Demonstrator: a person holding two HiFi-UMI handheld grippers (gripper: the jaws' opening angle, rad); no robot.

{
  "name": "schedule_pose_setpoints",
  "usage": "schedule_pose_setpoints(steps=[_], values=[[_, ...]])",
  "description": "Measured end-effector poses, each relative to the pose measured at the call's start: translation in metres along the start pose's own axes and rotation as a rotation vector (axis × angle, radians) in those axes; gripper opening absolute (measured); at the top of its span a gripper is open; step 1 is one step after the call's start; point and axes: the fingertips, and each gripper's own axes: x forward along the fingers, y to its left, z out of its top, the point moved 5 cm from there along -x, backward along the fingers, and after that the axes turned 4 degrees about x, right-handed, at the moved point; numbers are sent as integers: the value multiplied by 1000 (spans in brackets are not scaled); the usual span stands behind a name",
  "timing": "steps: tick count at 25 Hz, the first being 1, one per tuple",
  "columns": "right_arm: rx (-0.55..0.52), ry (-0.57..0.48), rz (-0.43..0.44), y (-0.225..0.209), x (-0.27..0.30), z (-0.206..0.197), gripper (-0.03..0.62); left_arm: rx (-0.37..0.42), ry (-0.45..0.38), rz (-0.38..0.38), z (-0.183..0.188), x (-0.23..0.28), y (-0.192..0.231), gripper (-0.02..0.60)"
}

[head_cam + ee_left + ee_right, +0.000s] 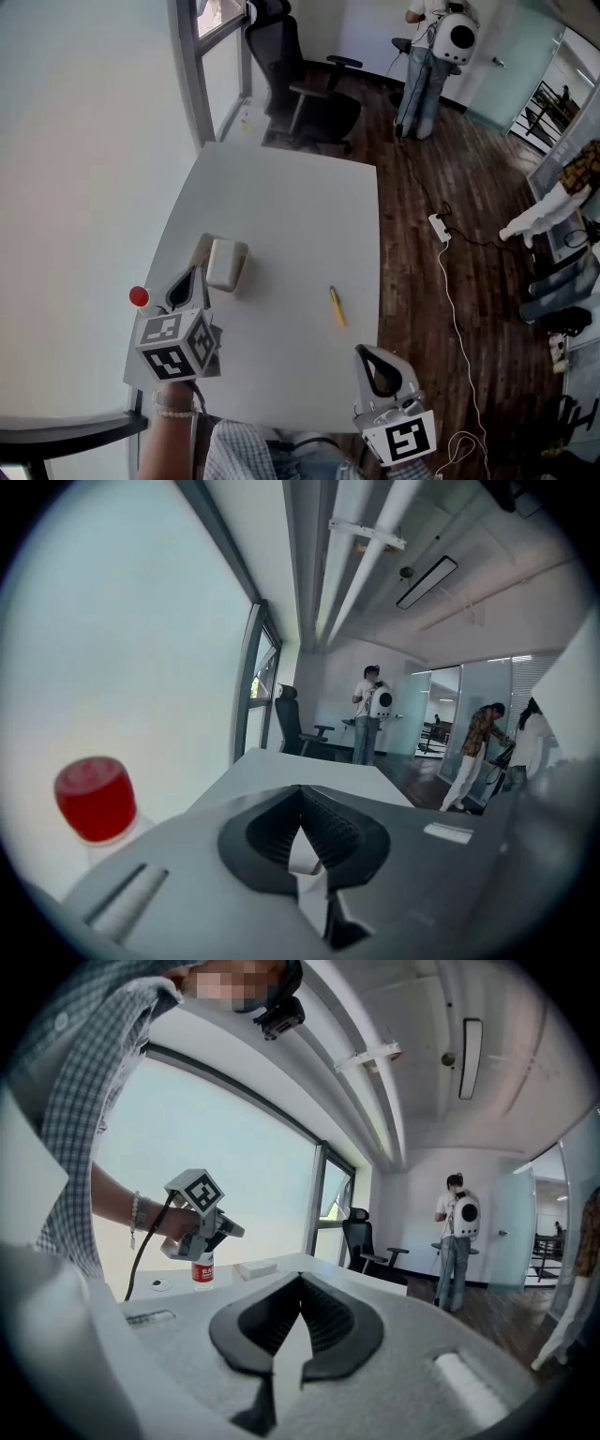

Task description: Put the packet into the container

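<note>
I take the white container (pixel 228 263) as my mark: it sits on the white table (pixel 291 202), toward the table's window-side edge and about halfway along it. My left gripper (pixel 187 279) has its tips just beside the container's near left corner. Its jaws are pressed together with nothing between them, and the left gripper view shows only the tabletop past the closed tips (pixel 302 795). A red-capped bottle (pixel 139 296) stands left of the container, right at the table's edge, so there is little room on that side. The yellow packet (pixel 336 307) lies flat well to the right of the container and a little nearer to me. It is not far from the table's right edge, where the top drops to the wood floor. Bare tabletop lies between the container and the packet. My right gripper (pixel 367 361) hangs further right of the container and nearer to me than the packet, over the near right corner. Its jaws also meet at the tips with nothing in them (pixel 300 1279). Beyond the container the table is bare up to its far edge, and an office chair (pixel 305 89) is parked just past that. A person (pixel 422 80) stands further off on the floor.
</note>
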Motion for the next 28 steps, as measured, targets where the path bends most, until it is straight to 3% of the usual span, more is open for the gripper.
schedule_pose_setpoints(steps=[19,28], values=[[-88,-104,-76,-14,-16,37,-2,148,-243,-152,51,-84,-34,3],[-106,-156,-65,-9,-19,57,-2,173,-291,-196,57,-118,-49,3]])
